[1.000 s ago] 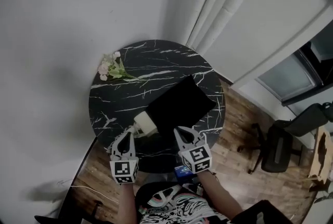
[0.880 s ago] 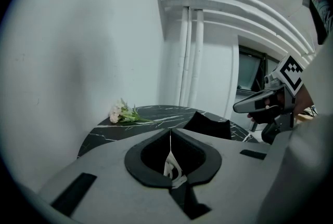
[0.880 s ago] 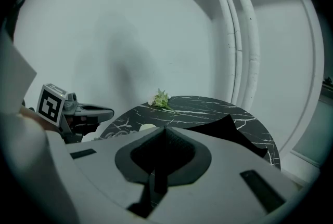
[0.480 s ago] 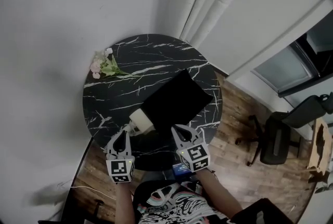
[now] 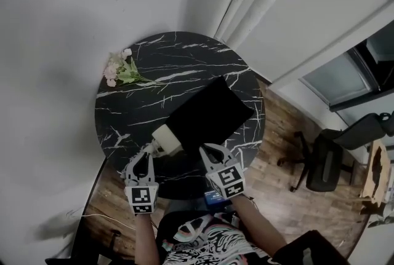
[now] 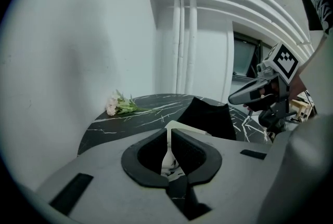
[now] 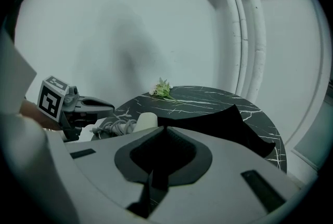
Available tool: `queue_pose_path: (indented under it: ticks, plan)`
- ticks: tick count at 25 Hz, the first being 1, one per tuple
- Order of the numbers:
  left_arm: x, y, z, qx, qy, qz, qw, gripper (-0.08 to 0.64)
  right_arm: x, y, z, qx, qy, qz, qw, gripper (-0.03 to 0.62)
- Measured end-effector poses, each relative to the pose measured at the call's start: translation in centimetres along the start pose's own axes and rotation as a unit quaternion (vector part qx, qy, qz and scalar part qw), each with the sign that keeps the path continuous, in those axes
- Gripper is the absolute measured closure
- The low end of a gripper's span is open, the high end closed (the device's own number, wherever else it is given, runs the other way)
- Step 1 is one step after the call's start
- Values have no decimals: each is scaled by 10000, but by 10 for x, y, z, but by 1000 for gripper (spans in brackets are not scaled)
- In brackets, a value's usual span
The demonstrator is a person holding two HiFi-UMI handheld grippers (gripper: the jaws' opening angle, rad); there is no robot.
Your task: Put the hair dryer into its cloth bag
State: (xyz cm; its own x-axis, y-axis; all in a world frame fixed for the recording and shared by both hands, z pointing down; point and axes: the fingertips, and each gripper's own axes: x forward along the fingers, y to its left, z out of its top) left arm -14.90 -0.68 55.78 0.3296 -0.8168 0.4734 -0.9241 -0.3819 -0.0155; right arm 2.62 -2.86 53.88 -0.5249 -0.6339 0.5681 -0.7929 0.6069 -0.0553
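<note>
Hair dryer (image 5: pixel 167 139) lay touching the cloth bag (image 5: pixel 209 113) at its near-left end on the table (image 5: pixel 184 55). Left gripper (image 5: pixel 146 155) and right gripper (image 5: pixel 207 150) hung just near of it, jaws closed and empty. Best opened first: one lifting the bag's mouth, one sliding the dryer in.

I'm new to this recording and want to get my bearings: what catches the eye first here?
A round black marble table fills the middle, with a black cloth bag lying slantwise across it and the pale end of the hair dryer showing at the bag's near-left end. A small bunch of flowers lies at the table's far-left edge. The left gripper and right gripper hang at the near edge, jaws shut and empty.
</note>
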Motion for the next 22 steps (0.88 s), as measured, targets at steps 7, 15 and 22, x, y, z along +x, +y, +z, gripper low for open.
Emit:
queue_pose_path:
  ticks: [7, 15, 22]
  plan:
    - [11, -2, -18, 714, 491, -105, 9962, 480, 24, 7, -21, -271, 456, 313, 9981, 571]
    - [27, -1, -49, 1054, 1102, -280, 9879, 366, 52, 17, -49, -714, 977, 731, 9900, 565]
    - [37, -2, -62, 1277, 1400, -427, 9809, 306, 70, 25, -73, -1113, 1481, 1062, 9770, 468]
